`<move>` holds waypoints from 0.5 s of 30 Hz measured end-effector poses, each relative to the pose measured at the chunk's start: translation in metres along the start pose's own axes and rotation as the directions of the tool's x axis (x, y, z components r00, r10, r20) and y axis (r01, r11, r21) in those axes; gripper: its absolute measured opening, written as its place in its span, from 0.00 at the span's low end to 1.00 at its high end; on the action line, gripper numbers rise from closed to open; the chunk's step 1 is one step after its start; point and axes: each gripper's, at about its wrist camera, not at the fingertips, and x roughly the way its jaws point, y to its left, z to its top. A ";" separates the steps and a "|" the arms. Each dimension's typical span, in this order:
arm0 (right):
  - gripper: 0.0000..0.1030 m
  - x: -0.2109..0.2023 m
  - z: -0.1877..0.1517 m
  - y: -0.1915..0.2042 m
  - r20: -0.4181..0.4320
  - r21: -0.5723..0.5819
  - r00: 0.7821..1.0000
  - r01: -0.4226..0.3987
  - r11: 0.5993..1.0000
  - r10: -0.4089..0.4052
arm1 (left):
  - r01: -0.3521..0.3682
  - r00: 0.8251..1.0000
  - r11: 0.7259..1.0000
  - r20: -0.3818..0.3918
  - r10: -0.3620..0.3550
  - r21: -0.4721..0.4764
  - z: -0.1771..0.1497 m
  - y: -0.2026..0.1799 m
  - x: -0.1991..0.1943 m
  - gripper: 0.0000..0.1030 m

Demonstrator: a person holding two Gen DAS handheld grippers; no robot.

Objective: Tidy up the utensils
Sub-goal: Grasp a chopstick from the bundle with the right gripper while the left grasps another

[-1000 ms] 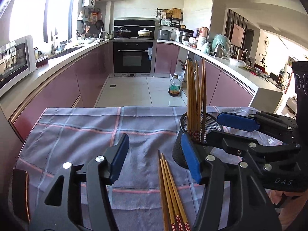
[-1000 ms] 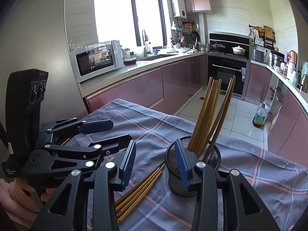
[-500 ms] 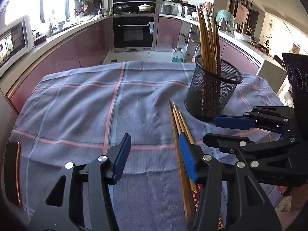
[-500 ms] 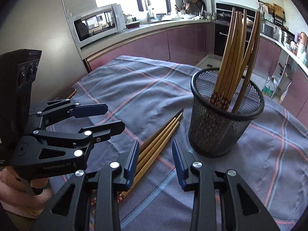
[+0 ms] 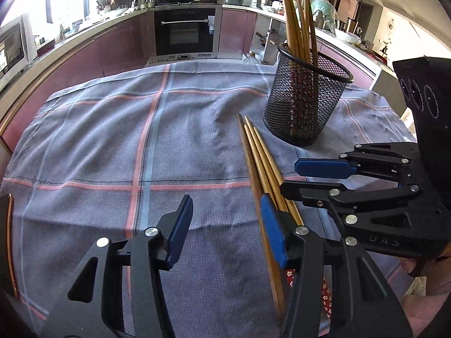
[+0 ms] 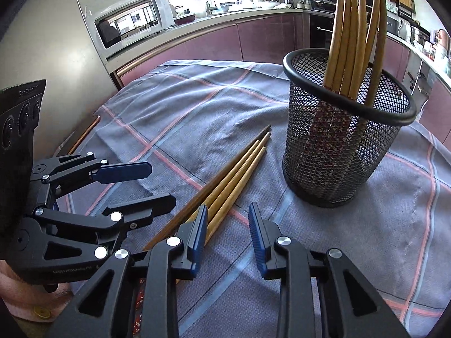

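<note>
Three loose wooden chopsticks [image 5: 259,163] lie side by side on the checked cloth [image 5: 112,140], also seen as chopsticks [image 6: 234,174] in the right wrist view. A black mesh cup [image 5: 304,107] behind them holds several upright chopsticks; the same cup [image 6: 338,155] stands right of the loose ones. My left gripper [image 5: 227,225] hangs open low over the cloth, its right finger over the chopsticks. My right gripper [image 6: 228,239] is closing, with only cloth between its pads; the chopsticks run under its left finger. Each gripper shows in the other's view: right gripper [image 5: 318,180], left gripper [image 6: 141,183].
The cloth [image 6: 183,112] covers a table whose wooden edge [image 5: 8,239] shows at the left. A person's hand [image 5: 422,276] holds the right gripper. Behind stand pink kitchen cabinets, a microwave [image 6: 126,28] and an oven [image 5: 186,31].
Both grippers have sunk toward the cloth and tipped downward, so the cup and loose chopsticks now sit closer. The right gripper's jaws have narrowed; the left's narrowed slightly.
</note>
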 end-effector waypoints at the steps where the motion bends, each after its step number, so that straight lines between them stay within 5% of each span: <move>1: 0.27 0.001 0.000 0.000 -0.002 0.001 1.000 0.000 1.000 0.000 | 0.002 1.000 1.000 0.000 -0.002 0.005 0.000 -0.001 -0.001 0.48; 15: 0.25 0.002 0.001 -0.001 -0.019 -0.006 0.999 0.034 0.999 -0.034 | 0.020 0.999 0.999 -0.035 -0.019 0.027 0.001 -0.006 0.013 0.46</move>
